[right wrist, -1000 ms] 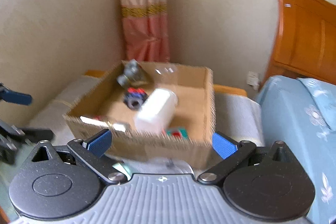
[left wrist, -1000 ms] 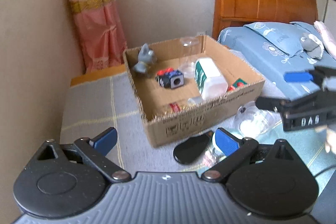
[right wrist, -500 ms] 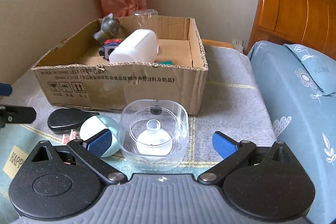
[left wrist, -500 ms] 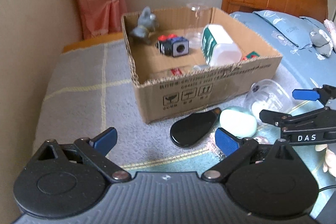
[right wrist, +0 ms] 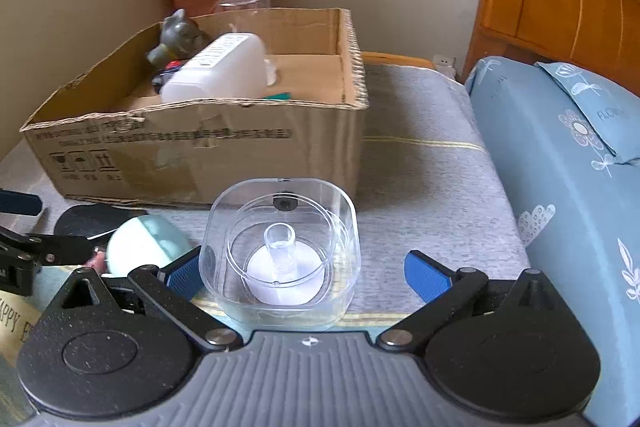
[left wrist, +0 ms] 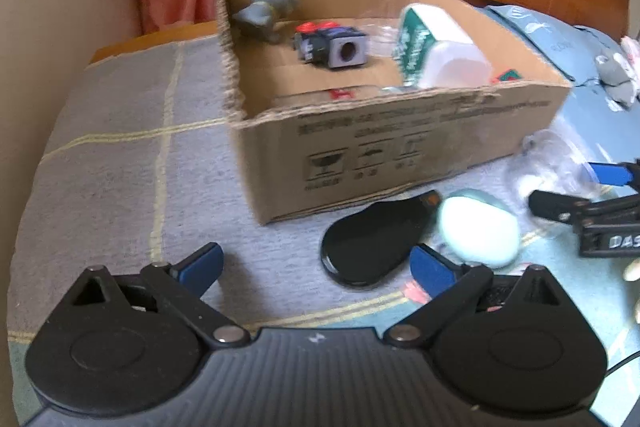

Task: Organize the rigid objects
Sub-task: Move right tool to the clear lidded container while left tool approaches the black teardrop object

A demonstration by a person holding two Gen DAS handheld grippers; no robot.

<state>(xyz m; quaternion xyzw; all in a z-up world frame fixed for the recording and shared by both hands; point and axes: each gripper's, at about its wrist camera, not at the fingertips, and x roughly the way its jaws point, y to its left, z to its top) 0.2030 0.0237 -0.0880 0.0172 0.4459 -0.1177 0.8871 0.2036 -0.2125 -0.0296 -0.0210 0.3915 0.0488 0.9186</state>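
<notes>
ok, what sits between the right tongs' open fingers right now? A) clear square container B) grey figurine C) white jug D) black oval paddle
A: in the right wrist view the clear square container stands between the open right tongs, outside the cardboard box, which holds the white jug and grey figurine.
</notes>
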